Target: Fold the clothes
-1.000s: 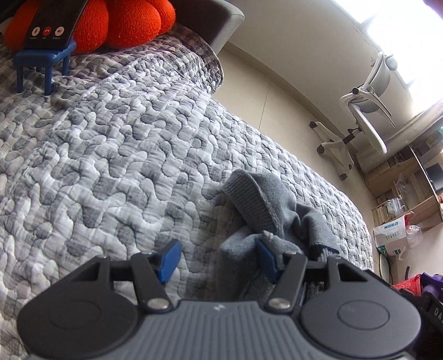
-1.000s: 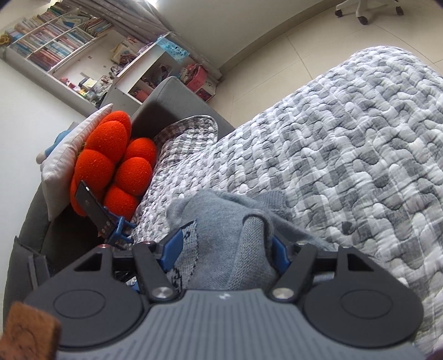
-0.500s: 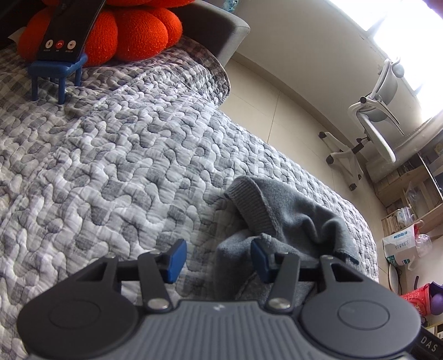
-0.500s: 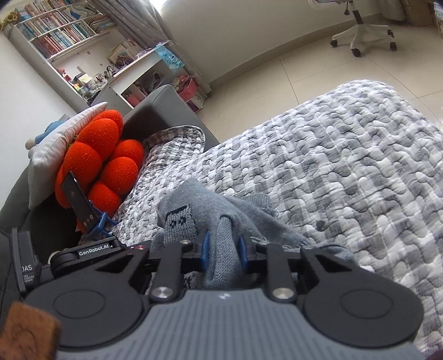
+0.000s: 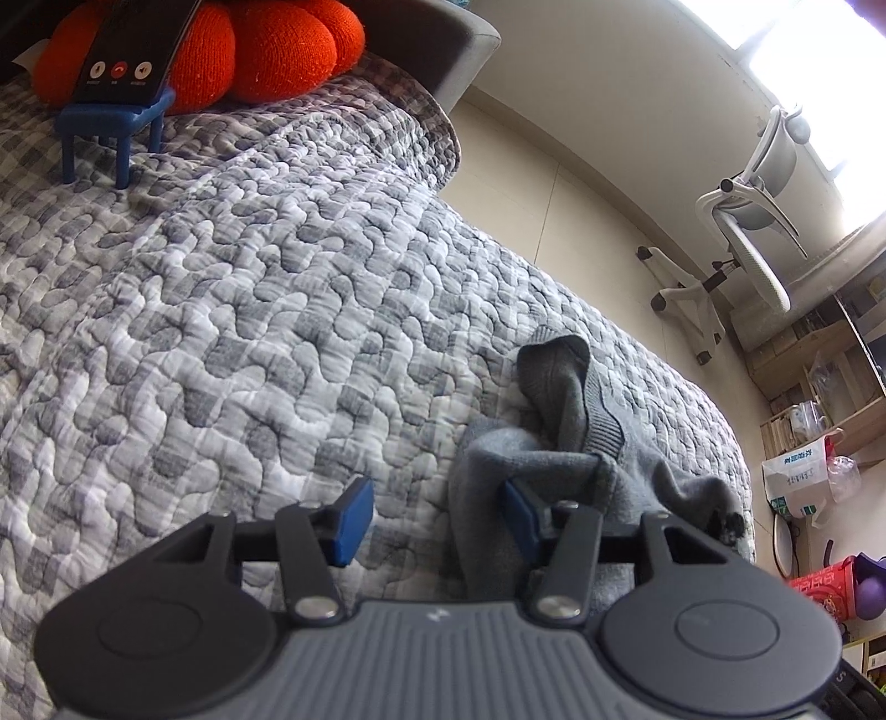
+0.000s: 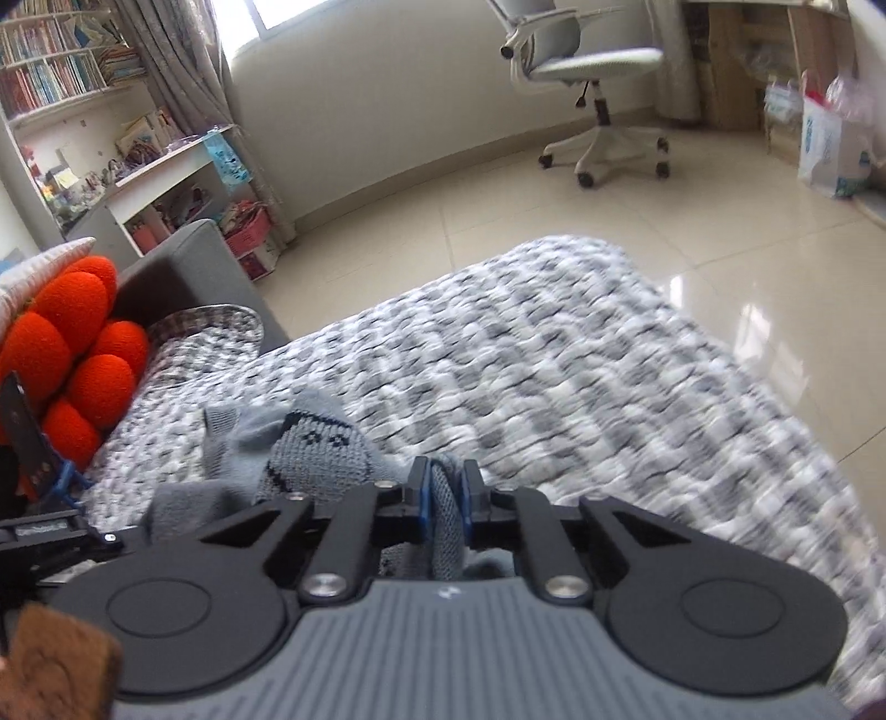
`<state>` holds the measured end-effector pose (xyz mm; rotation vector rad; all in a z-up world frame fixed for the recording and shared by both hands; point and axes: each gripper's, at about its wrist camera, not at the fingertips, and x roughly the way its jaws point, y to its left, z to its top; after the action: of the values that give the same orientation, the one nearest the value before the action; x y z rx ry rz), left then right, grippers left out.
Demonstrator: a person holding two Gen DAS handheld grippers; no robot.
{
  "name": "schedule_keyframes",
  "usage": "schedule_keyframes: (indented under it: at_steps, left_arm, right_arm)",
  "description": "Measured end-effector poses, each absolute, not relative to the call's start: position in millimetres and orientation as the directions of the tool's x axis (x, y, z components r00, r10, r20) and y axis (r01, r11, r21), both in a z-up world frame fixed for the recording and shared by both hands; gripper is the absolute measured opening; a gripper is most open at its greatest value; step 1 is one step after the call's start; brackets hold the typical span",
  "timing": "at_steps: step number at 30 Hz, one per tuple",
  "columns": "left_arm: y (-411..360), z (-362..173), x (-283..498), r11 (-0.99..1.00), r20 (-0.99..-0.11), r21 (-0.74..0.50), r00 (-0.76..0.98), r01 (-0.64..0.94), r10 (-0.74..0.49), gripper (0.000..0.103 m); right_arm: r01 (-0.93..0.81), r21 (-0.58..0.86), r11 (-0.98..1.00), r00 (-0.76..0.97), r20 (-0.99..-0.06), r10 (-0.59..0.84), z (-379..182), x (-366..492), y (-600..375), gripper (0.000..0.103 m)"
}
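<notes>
Bedroom, bed with a grey-white quilted cover [image 5: 232, 310] as the work area, tiled floor beyond, office chair [image 6: 587, 72] by the wall. Left to right in the left wrist view: orange cushion [image 5: 266, 50] and a phone [image 5: 133, 50] on a small blue stand at the headboard end, bare quilt in the middle, then the grey knit garment [image 5: 554, 459] bunched toward the far side edge of the bed.

Your left gripper [image 5: 432, 515] is about half open and holds nothing. Its right pad sits against a fold of the garment, its left pad over bare quilt. The cloth lies off to that gripper's right, not centred between the pads.

Your right gripper [image 6: 443, 498] has just been closing and is now pinched on a ribbed edge of the garment [image 6: 310, 448], cloth clearly sandwiched between the blue pads. Rest of the knit trails to its left, toward the cushion.

The relation that matters: the garment is a crumpled heap with no clean long axis yet, strung roughly between your two grippers. The right one has its edge; the left is nearest the free fold but offset. My read: shift the left gripper right so that fold sits between the pads, grip, then pull apart to spread it flat.
</notes>
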<state>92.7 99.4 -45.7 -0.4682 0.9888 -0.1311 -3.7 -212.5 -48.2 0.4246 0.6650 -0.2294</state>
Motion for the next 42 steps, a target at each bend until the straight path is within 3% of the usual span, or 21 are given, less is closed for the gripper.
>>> schedule_keyframes:
  at_steps: [4, 7, 11, 14, 15, 24, 27, 29, 42]
  left_arm:
    - [98, -48, 97, 0.891, -0.779, -0.442, 0.538, -0.104, -0.323, 0.053]
    - [96, -51, 99, 0.888, -0.782, -0.450, 0.524, -0.099, -0.338, 0.053]
    - [91, -56, 102, 0.888, -0.789, -0.451, 0.506, -0.091, -0.349, 0.052]
    - [87, -56, 102, 0.894, -0.790, -0.441, 0.505, -0.072, -0.349, 0.052]
    - [87, -56, 103, 0.894, -0.789, -0.444, 0.503, -0.068, -0.353, 0.052]
    - [101, -56, 111, 0.866, -0.774, -0.491, 0.504, -0.095, -0.383, 0.050]
    - [111, -59, 118, 0.846, -0.764, -0.523, 0.497, -0.102, -0.412, 0.050]
    - [113, -62, 121, 0.836, -0.761, -0.539, 0.484, -0.099, -0.433, 0.050]
    - [116, -71, 131, 0.777, -0.732, -0.627, 0.385, -0.058, -0.562, 0.043]
  right_arm:
    - [0.351, 0.313, 0.882, 0.750, -0.658, -0.065, -59, 0, -223, 0.009]
    - [0.351, 0.354, 0.867, 0.757, -0.652, -0.040, -59, 3, -227, 0.019]
    - [0.344, 0.403, 0.848, 0.776, -0.631, -0.015, -56, 10, -230, 0.022]
    - [0.327, 0.443, 0.834, 0.803, -0.596, 0.002, -51, 16, -228, 0.051]
    - [0.318, 0.454, 0.832, 0.811, -0.585, 0.009, -50, 18, -227, 0.052]
    - [0.250, 0.463, 0.850, 0.817, -0.573, 0.072, -47, 42, -202, 0.055]
    - [0.211, 0.434, 0.876, 0.813, -0.575, 0.089, -45, 53, -191, 0.065]
    - [0.181, 0.411, 0.894, 0.804, -0.585, 0.106, -46, 63, -183, 0.066]
    - [0.014, 0.245, 0.969, 0.652, -0.737, 0.177, -61, 148, -136, 0.066]
